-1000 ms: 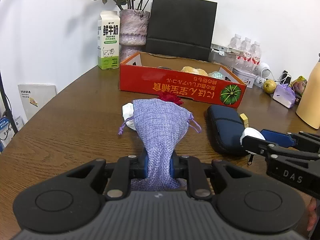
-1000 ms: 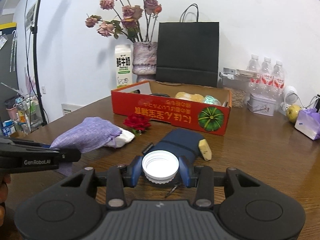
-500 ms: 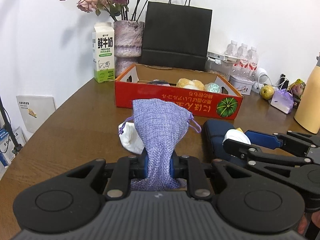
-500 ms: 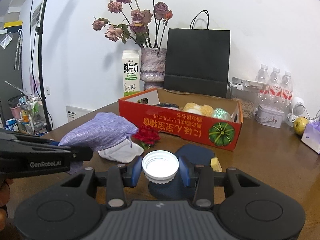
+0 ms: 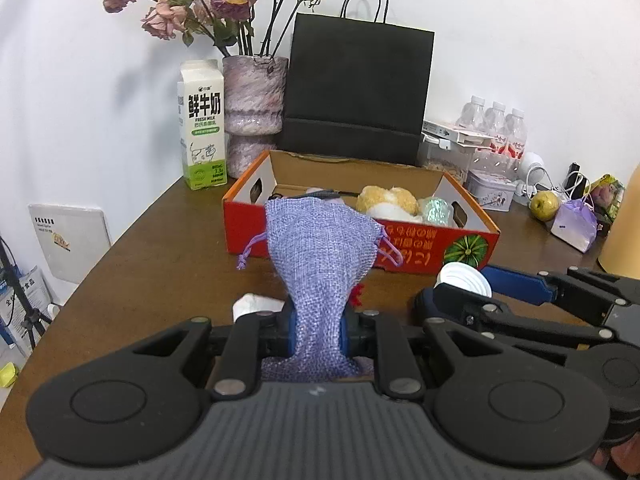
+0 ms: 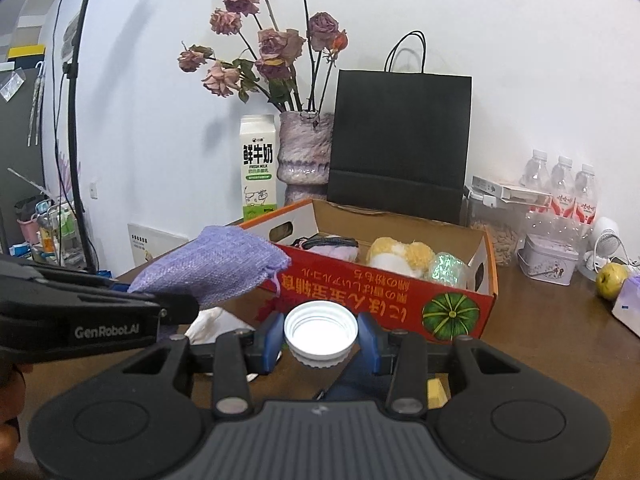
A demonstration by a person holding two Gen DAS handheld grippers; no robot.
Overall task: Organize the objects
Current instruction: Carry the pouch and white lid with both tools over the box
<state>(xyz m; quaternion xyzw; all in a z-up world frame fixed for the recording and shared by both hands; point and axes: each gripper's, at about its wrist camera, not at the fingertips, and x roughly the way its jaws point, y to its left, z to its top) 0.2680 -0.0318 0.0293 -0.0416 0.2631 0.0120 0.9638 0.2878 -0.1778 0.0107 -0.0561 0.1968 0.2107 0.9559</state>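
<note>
My left gripper [image 5: 318,334] is shut on a purple drawstring pouch [image 5: 320,248] and holds it in the air, in front of the red cardboard box [image 5: 420,246]. The pouch also shows in the right wrist view [image 6: 212,268]. My right gripper [image 6: 320,338] is shut on a white screw cap [image 6: 320,330], lifted above the table just before the box [image 6: 400,308]. The cap and right gripper show at right in the left wrist view [image 5: 464,280]. The box holds a yellow plush toy [image 5: 386,202], a greenish ball [image 5: 436,210] and other items.
On the wooden table [image 5: 160,264] lie a white cloth [image 5: 252,304], a red flower [image 5: 358,294], a dark blue case [image 6: 356,376] and a yellow block [image 6: 436,390]. Behind the box stand a milk carton [image 5: 202,126], flower vase [image 5: 254,108], black bag [image 5: 356,92], bottles [image 5: 496,124].
Both grippers have risen off the table and moved toward the red box, carrying the pouch and the cap. The white cloth, flower and blue case stayed on the table below.
</note>
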